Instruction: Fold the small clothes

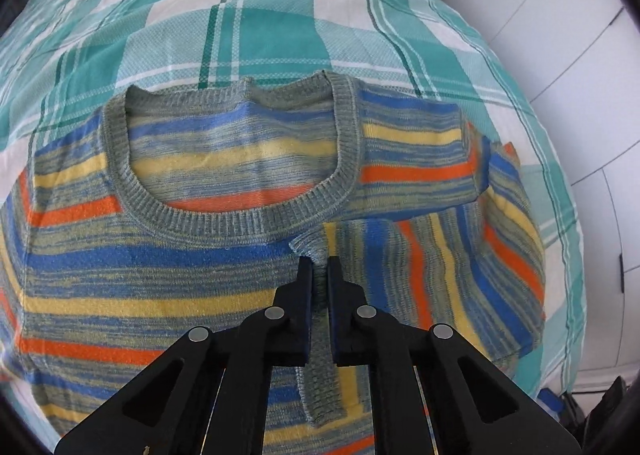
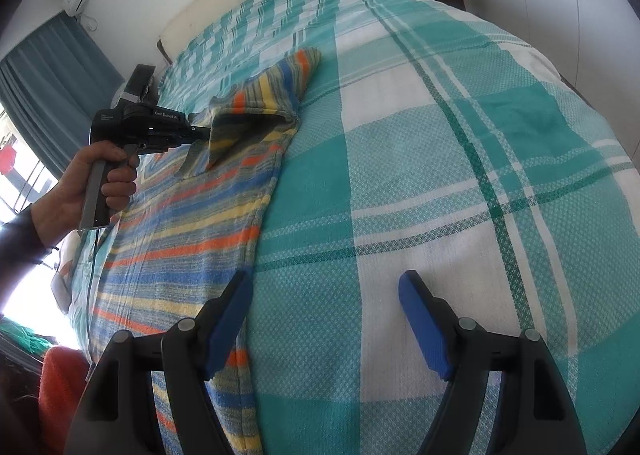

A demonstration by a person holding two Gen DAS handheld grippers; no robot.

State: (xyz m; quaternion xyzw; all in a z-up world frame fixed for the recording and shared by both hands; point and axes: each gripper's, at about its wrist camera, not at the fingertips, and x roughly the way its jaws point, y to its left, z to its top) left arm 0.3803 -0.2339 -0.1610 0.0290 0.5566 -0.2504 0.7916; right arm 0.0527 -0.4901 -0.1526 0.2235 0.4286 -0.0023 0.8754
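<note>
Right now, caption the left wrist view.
Left gripper shut on striped sweater's sleeve cuff, folded over its body.

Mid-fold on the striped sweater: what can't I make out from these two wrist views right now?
- Sweater hem and lower body: cut off by the bottom edge in the left wrist view, partly covered by the left gripper.
- Other sleeve: beyond the left edge of that view.
- Left gripper's fingertips in the right wrist view: hidden behind the lifted sleeve.
- Sweater's near corner: covered by the right gripper finger there.
- Bedspread under the sweater: hidden.
</note>
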